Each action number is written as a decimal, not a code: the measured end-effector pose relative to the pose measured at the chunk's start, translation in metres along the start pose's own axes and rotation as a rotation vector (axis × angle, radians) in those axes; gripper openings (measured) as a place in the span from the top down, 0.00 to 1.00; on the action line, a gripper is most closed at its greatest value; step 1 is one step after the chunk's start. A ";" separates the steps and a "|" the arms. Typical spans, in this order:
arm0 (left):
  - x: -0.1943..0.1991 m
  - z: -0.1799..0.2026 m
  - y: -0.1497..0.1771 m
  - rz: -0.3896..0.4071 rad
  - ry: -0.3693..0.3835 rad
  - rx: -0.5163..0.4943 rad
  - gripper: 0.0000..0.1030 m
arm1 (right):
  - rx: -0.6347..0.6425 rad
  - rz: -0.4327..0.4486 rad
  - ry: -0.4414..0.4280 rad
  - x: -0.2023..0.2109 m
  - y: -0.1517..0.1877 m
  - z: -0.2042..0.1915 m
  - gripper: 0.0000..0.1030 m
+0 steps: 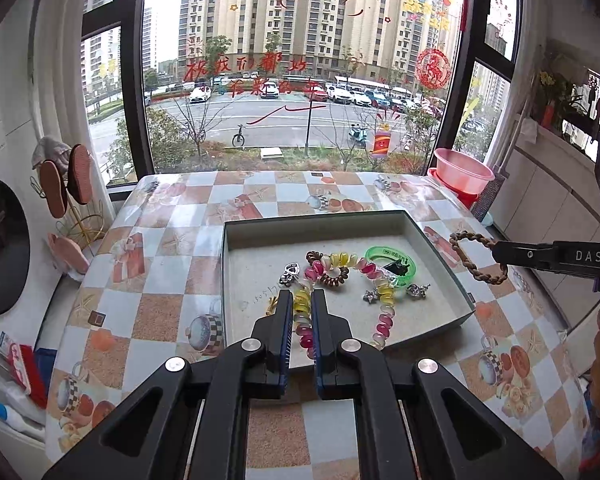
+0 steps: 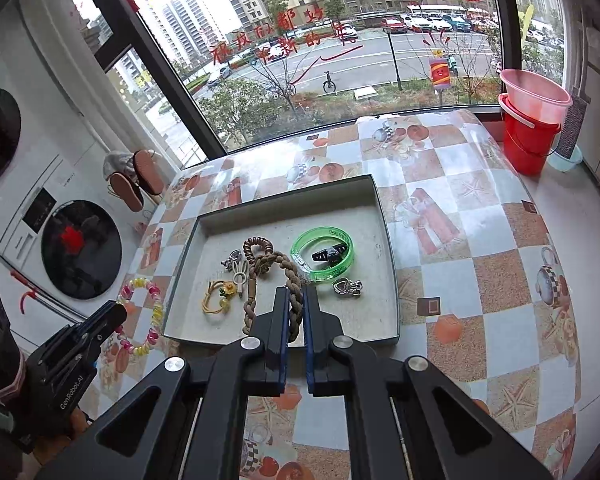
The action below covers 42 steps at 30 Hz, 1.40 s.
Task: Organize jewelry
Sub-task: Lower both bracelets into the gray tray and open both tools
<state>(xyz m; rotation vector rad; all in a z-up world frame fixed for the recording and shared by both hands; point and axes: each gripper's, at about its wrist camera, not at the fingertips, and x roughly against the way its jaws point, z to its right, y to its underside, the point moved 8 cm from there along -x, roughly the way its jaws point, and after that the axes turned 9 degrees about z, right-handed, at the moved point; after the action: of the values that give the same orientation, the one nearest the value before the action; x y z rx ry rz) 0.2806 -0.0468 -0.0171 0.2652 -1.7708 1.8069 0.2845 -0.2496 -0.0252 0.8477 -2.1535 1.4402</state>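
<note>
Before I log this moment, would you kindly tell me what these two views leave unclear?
- Left wrist view: the stretch of the coil bracelet inside the left claw is hidden by its fingers.
- Right wrist view: the braided cord loop likewise disappears inside the right claw.
- Both views: the print on the green bangle is too small to read.
- Left wrist view: the pencilled writing on the tray floor is too small to read.

The right gripper (image 2: pixel 296 300) fingers (image 2: pixel 281 312) pinch a brown braided rope bracelet (image 2: pixel 278 264) over the grey tray (image 2: pixel 384 248); a green bangle (image 2: pixel 324 254) lies inside.
</note>
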 end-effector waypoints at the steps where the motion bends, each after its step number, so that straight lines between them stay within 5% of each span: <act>1: -0.006 -0.001 0.000 -0.005 -0.002 0.003 0.79 | -0.006 0.000 0.001 -0.004 -0.003 0.001 0.93; 20: -0.101 -0.018 0.008 -0.083 -0.064 0.015 0.79 | -0.021 -0.054 0.060 -0.093 -0.021 0.023 0.93; 42: -0.129 -0.012 0.033 -0.142 -0.120 -0.074 0.79 | -0.021 -0.110 0.125 -0.133 0.010 0.046 0.93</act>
<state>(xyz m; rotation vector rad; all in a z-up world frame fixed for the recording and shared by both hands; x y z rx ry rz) 0.3699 -0.0678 -0.1143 0.4659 -1.8468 1.6530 0.3743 -0.2551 -0.1335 0.8324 -1.9949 1.3766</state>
